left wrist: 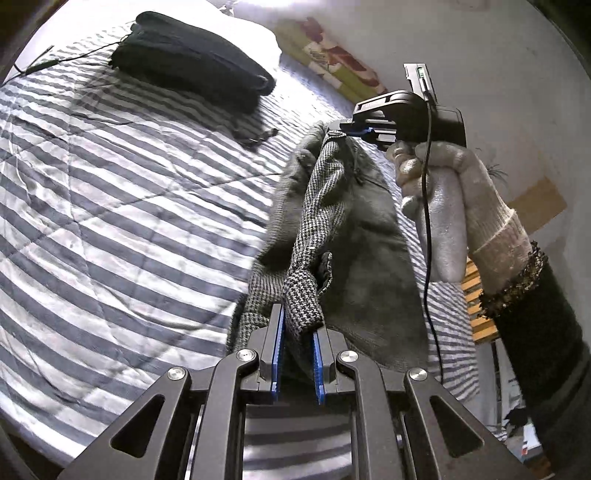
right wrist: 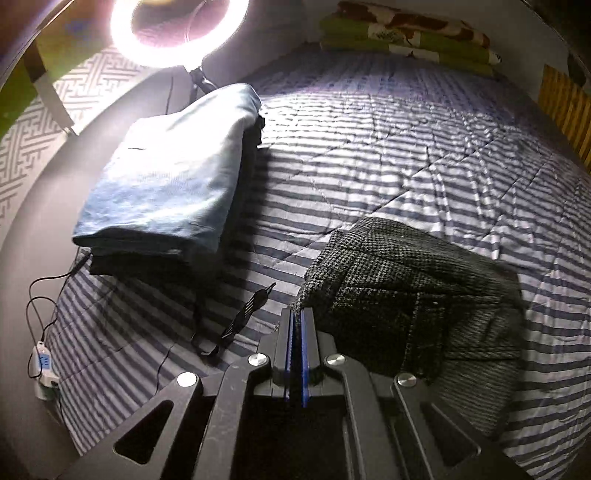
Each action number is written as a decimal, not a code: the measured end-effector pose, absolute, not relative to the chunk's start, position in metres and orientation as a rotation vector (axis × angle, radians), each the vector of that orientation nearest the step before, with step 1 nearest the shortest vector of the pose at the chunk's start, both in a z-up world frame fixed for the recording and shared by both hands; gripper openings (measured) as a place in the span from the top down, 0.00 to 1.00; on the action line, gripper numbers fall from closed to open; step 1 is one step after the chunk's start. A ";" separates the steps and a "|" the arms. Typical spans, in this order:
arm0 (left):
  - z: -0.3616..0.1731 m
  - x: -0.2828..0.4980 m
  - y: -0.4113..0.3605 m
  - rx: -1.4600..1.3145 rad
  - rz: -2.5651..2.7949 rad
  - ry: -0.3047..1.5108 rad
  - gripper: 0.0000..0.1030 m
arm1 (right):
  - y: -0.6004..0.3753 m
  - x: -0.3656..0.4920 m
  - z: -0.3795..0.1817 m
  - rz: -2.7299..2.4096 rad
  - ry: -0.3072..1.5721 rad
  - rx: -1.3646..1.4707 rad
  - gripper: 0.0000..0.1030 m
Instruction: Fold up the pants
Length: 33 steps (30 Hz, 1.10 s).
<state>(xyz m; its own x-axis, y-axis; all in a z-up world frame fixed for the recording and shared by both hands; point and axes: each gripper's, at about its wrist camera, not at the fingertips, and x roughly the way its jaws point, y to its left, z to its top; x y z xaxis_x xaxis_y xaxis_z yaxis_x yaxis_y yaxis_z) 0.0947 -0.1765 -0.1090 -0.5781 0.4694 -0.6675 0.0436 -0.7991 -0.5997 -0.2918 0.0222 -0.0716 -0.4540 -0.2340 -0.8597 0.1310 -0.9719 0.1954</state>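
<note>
Grey houndstooth pants [left wrist: 332, 221] hang stretched between both grippers above the striped bed. My left gripper [left wrist: 299, 325] is shut on one edge of the cloth, which sticks up between its blue pads. In the left wrist view the right gripper [left wrist: 349, 129] pinches the far end of the pants, held by a gloved hand [left wrist: 443, 199]. In the right wrist view the right gripper [right wrist: 296, 317] is shut, its blue pads pressed together on the pants' edge, and the rest of the pants [right wrist: 406, 288] drapes to the right onto the bed.
A striped quilt [left wrist: 110, 206] covers the bed. A stack of folded clothes [right wrist: 173, 177], light blue on top, lies at the left beside a lit ring light [right wrist: 177, 33]. A black cable and strap [right wrist: 243, 317] lie on the quilt. A floral folded blanket [right wrist: 406, 33] lies at the far end.
</note>
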 end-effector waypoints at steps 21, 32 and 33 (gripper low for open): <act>-0.077 0.056 -0.144 -1.264 2.499 -0.468 0.70 | 0.122 -0.153 -0.009 -2.587 -0.138 1.226 0.56; -0.125 0.023 -0.154 -1.542 2.496 -0.400 0.67 | 0.157 -0.054 -0.070 -2.572 -0.218 1.248 0.58; -0.119 0.023 -0.152 -1.528 2.502 -0.384 0.68 | 0.149 -0.056 -0.073 -2.550 -0.195 1.251 0.60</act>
<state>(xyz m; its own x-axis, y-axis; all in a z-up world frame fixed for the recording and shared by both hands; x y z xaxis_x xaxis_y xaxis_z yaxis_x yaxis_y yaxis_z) 0.0232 -0.1520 -0.1187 -0.4534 0.2888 -0.8432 -0.0228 -0.9495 -0.3130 -0.0562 0.1494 -0.0735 -0.5791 -0.3193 -0.7502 0.2017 -0.9476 0.2477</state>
